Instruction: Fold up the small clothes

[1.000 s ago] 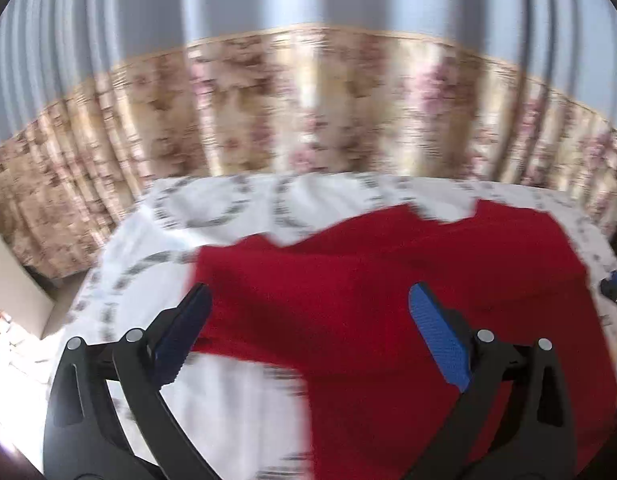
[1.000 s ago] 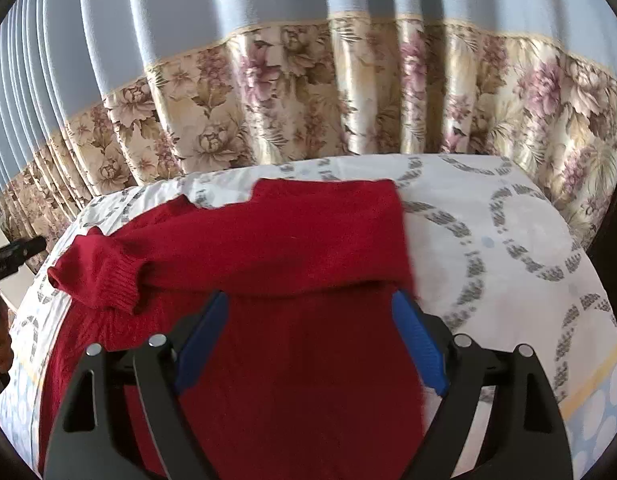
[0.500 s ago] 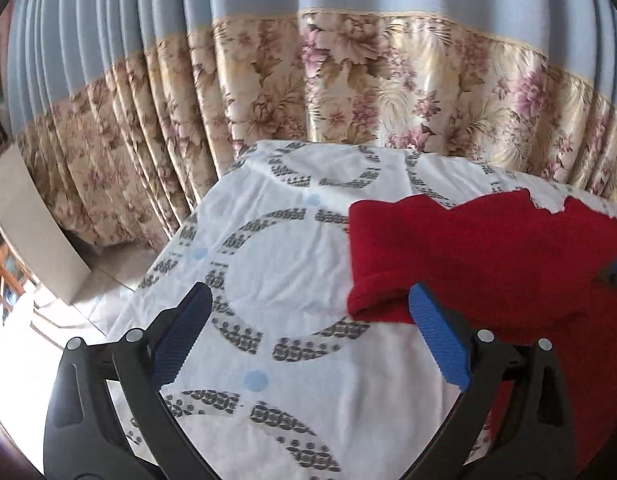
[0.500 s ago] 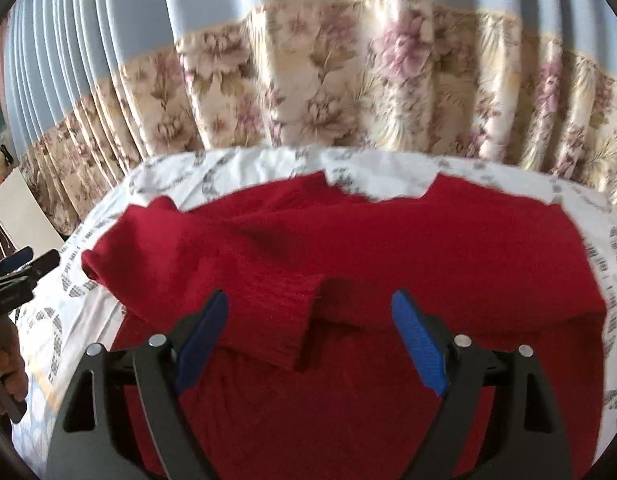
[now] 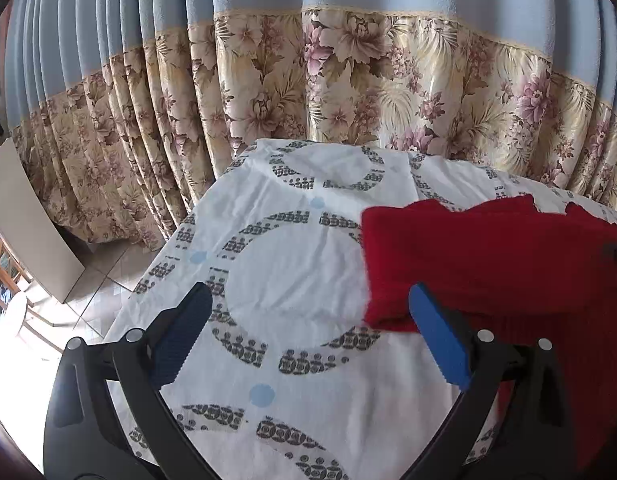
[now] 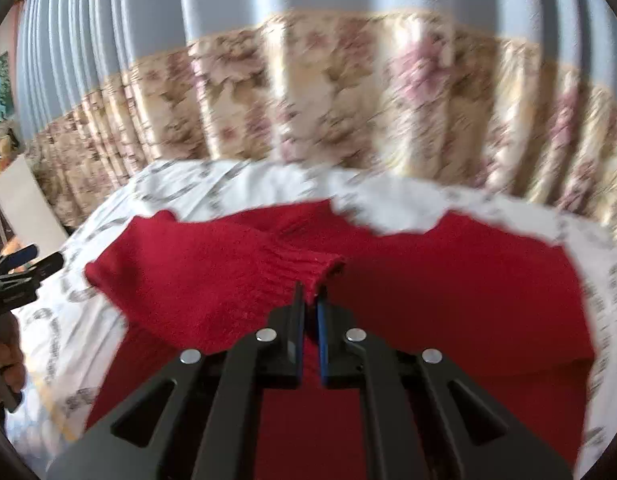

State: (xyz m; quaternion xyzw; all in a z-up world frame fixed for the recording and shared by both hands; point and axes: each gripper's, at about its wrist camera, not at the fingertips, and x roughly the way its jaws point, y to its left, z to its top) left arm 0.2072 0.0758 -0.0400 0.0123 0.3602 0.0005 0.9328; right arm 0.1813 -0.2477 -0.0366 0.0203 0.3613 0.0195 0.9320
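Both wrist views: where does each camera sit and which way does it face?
Left wrist: on the open left gripper, angled down over the patterned sheet toward the curtain; sweater at right.
Right wrist: on the right gripper, shut on the sweater's cuff; a hand at left.
Shared: sweater, sheet, curtain.

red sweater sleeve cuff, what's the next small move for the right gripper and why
Probably lift the cuff slightly and carry it across the sweater. The right gripper has just closed on the cuff's edge, and the sleeve lies folded over the body; the left gripper hangs open over the sheet.
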